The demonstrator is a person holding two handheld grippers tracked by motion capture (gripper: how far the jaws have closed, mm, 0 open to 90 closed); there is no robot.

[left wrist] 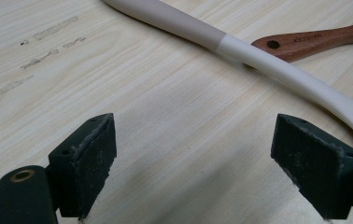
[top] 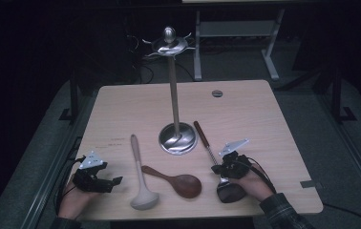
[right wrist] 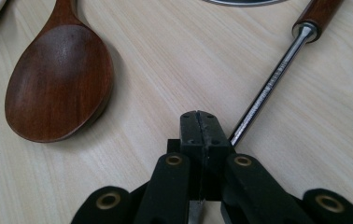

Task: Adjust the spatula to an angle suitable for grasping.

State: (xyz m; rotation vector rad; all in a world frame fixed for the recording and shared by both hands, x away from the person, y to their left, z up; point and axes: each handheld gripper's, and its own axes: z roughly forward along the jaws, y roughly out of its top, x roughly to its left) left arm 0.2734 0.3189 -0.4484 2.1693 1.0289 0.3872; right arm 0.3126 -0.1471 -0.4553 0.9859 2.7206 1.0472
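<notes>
Right gripper view has the right claw (right wrist: 198, 128) clenched on the metal-shafted utensil (right wrist: 268, 88), its shaft running away toward the stand (top: 177, 138). Left claw (left wrist: 207, 163) hangs released over bare desk (left wrist: 165, 116), beside the pale ladle (left wrist: 277, 65).

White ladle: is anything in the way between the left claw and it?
No, nothing visible is. The left claw is open, and just bare table lies between it and the white ladle. The brown wooden spoon lies beyond the ladle, so it is not in the way.
</notes>
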